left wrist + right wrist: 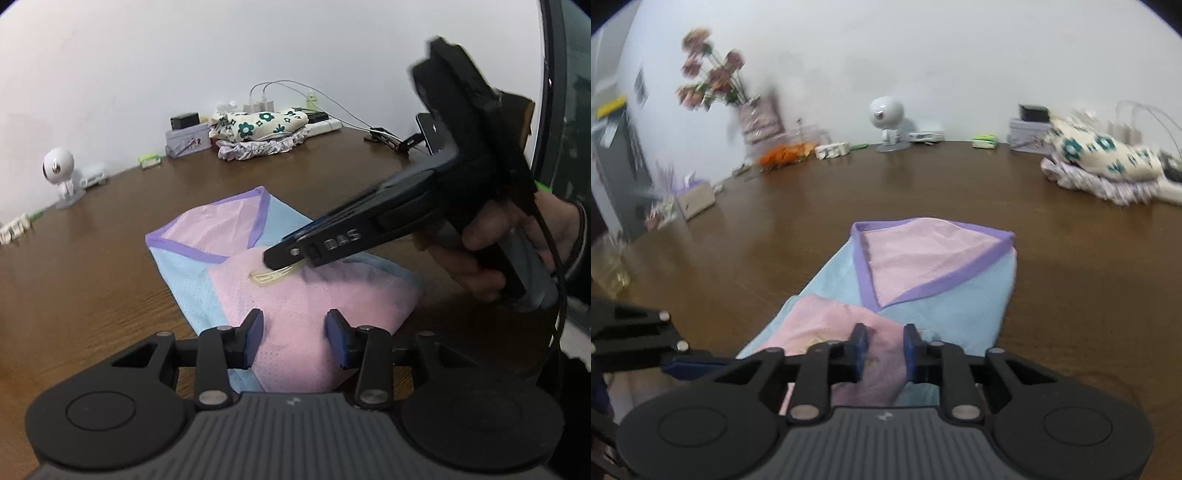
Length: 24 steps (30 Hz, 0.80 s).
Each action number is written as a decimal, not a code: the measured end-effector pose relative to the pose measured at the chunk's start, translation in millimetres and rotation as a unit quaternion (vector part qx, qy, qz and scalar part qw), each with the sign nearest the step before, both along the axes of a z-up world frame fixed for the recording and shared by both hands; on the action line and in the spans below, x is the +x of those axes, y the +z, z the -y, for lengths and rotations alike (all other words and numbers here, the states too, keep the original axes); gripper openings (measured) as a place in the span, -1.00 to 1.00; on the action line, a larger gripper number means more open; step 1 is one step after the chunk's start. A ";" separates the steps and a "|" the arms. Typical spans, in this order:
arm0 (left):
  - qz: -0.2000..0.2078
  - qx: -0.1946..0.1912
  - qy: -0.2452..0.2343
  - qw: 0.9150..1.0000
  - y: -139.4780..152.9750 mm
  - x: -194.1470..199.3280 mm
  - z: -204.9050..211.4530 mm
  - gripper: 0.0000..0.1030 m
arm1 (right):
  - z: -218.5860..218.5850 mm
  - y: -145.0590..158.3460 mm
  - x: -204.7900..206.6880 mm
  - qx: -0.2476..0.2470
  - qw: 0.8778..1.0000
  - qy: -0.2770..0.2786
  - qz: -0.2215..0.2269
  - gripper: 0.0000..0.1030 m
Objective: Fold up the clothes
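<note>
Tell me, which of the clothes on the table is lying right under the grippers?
The pink-and-blue mesh top with purple trim; the floral garment sits stacked by the wall.

A lived-in home room: a brown wooden table (1071, 280) against a white wall, its far edge lined with a flower vase (759, 122), folded laundry (1104, 162) and plugged-in chargers (258, 103).
</note>
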<state>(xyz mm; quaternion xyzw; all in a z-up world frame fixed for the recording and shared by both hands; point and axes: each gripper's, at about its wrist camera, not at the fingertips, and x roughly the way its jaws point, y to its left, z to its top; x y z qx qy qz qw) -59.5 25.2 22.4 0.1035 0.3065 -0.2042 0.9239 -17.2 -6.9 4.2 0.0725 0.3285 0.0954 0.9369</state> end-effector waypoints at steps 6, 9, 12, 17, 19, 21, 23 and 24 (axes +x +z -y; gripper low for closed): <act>-0.005 -0.017 0.021 1.000 3.7 2.1 -14.4 -0.22 | -0.8 19.2 -49.1 0.014 0.999 0.032 0.034 -0.55; -0.011 -0.022 0.027 0.999 -1.0 2.9 -13.8 -0.22 | -12.3 8.7 -60.6 -0.004 0.999 0.051 0.017 -0.59; -0.018 -0.027 0.033 0.999 -5.7 3.7 -12.7 -0.23 | -15.7 1.1 -61.1 -0.021 0.999 0.049 0.010 -0.47; -0.017 -0.023 0.045 0.999 -7.3 -4.0 -5.9 -0.23 | -12.2 -0.9 -61.3 -0.025 0.998 0.050 0.011 -0.45; -0.025 -0.028 0.047 0.998 -8.0 -6.4 -4.2 -0.23 | -10.9 -1.7 -61.4 -0.027 0.998 0.051 0.011 -0.45; -0.033 -0.030 0.046 0.998 -9.2 -8.4 -1.6 -0.23 | -9.6 -1.1 -61.6 -0.029 0.998 0.056 0.008 -0.45; -0.035 -0.029 0.047 0.998 -9.8 -8.5 1.3 -0.23 | -7.4 -0.5 -61.6 -0.030 0.998 0.062 0.006 -0.45; -0.037 -0.028 0.048 0.998 -10.0 -8.5 2.7 -0.23 | -6.3 -0.2 -61.6 -0.030 0.997 0.065 0.005 -0.45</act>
